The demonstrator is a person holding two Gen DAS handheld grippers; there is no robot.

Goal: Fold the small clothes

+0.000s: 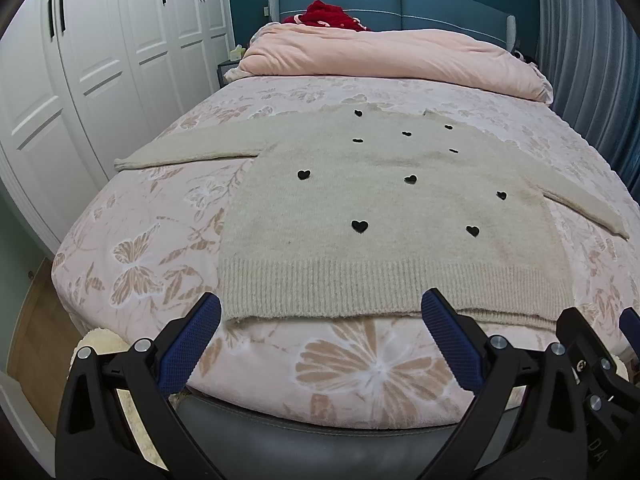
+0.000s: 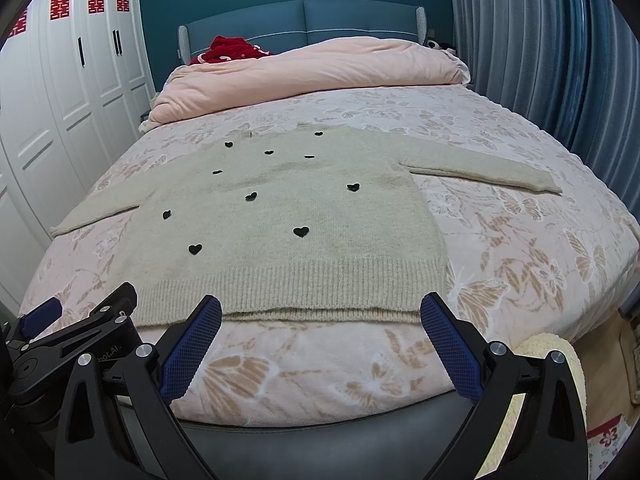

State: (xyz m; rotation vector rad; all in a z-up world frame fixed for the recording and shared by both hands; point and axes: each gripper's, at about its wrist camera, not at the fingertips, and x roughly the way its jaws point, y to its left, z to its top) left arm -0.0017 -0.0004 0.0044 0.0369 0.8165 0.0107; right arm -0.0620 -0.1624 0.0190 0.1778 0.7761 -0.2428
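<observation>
Bed [image 1: 132, 240] with pink butterfly-print cover. Beige sweater [image 1: 384, 216] with black hearts lies flat on it, sleeves spread, ribbed hem nearest the foot edge. Beyond the sweater, a pink duvet [image 1: 392, 56] is bunched; a red garment [image 1: 332, 14] lies behind the duvet.

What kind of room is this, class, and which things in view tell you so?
A bedroom, almost certainly. A bed with a padded headboard and a rolled pink duvet fills the view, and a white wardrobe lines the wall beside it. A sweater lies spread flat on the bed.
</observation>
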